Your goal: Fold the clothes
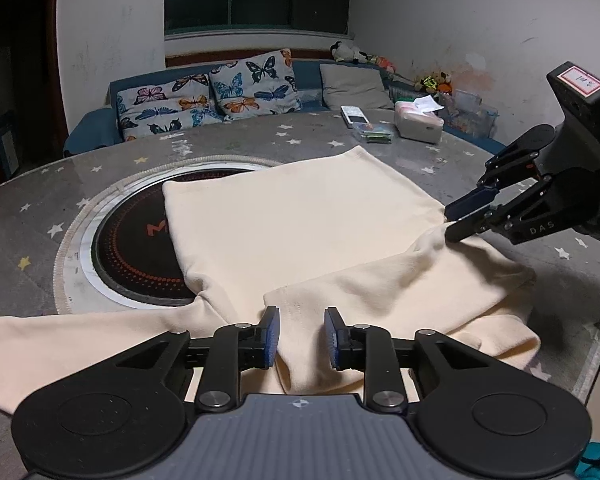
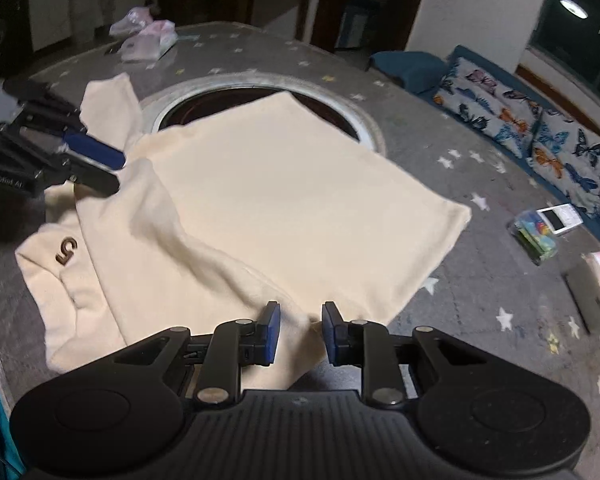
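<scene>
A cream shirt (image 1: 300, 216) (image 2: 284, 184) lies partly folded on the round star-patterned table (image 1: 28, 216), its body over the edge of the black hob (image 1: 136, 240). A sleeve is folded across the near side, and a small brown logo (image 2: 67, 249) shows near the collar. My left gripper (image 1: 302, 336) is open, its blue pads on either side of the sleeve's cuff end. My right gripper (image 2: 300, 332) is open too, over a raised fold at the shirt's edge. Each gripper appears in the other's view: the right gripper (image 1: 456, 220) touches the cloth, and the left gripper (image 2: 112, 172) hovers by the shoulder.
A tissue box (image 1: 418, 122), a white phone-like device (image 1: 354, 116) and a clear box of coloured items (image 1: 374, 134) sit at the table's far side. Pink bags (image 2: 148, 40) lie on another part of the rim. A blue sofa with butterfly cushions (image 1: 220, 92) stands behind the table.
</scene>
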Motion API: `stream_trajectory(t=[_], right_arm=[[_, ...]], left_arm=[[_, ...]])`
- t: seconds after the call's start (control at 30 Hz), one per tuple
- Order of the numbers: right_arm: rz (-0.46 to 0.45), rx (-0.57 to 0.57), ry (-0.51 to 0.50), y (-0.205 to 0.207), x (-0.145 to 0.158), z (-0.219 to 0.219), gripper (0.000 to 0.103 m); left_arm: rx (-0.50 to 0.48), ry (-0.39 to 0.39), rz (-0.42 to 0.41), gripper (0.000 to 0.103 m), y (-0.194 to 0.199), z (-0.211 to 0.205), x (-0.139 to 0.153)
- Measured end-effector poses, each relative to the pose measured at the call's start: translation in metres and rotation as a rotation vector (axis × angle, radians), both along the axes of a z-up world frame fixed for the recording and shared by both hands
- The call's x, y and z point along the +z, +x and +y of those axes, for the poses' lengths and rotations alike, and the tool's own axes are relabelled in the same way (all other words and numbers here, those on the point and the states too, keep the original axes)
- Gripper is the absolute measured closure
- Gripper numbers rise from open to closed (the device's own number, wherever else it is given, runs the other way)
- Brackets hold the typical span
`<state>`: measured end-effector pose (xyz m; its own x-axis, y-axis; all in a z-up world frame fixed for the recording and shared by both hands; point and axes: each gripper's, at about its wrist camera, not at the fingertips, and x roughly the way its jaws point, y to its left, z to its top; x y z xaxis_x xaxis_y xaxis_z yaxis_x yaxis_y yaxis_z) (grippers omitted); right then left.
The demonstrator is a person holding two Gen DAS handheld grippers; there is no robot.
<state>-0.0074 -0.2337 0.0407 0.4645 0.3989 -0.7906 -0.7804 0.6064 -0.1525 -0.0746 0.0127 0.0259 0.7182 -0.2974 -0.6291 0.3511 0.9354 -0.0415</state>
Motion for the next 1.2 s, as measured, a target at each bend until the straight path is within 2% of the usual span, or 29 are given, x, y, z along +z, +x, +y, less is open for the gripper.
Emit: stream_trajectory(t=[0.13,0.23,0.3,0.37,0.4,0.5,0.67,0.77,0.83,1.0,1.07,1.1,1.2], right_arm=[[0.020,0.015,0.006,0.002,-0.001,-0.002,0.094],[0.016,0.016,0.005,-0.001,0.001,-0.004,0.097],[0.013,0.005,0.001,-0.001,0.002,-0.006,0.098],[0.009,-0.003,-0.001,-0.002,0.003,-0.007,0.098],[0.001,-0.004,-0.001,-0.003,0.005,-0.009,0.098],[-0.018,-0.013,0.004,-0.007,0.014,-0.013,0.099],[-0.039,-0.068,0.014,-0.008,0.020,-0.026,0.099],[-0.021,-0.118,0.044,-0.001,0.009,-0.031,0.097],[-0.017,-0.141,0.070,0.001,0.004,-0.034,0.092],[-0.037,-0.150,0.131,-0.007,0.016,-0.036,0.092],[-0.031,-0.160,0.150,-0.008,0.016,-0.035,0.092],[-0.024,-0.167,0.158,-0.008,0.013,-0.035,0.092],[0.003,-0.201,0.159,-0.006,-0.001,-0.033,0.090]], left_arm=[[0.005,0.001,0.007,0.075,0.005,-0.003,-0.004],[0.023,-0.008,-0.002,0.062,0.009,-0.004,-0.003],[0.032,-0.014,-0.006,0.062,0.012,-0.004,-0.002],[0.029,-0.019,0.011,0.065,0.016,-0.004,-0.005],[0.028,-0.021,0.021,0.082,0.018,-0.005,-0.007],[0.043,-0.027,-0.003,0.097,0.018,-0.005,-0.002],[0.096,-0.034,-0.071,0.098,0.015,-0.011,0.005],[0.135,-0.045,-0.028,0.098,0.025,-0.014,-0.003],[0.157,-0.052,-0.002,0.094,0.029,-0.014,-0.006],[0.190,-0.065,-0.004,0.086,0.028,-0.006,-0.001],[0.197,-0.075,-0.008,0.079,0.027,-0.003,0.000],[0.198,-0.076,-0.006,0.072,0.026,-0.003,0.000],[0.209,-0.047,0.011,0.070,0.028,-0.005,-0.006]])
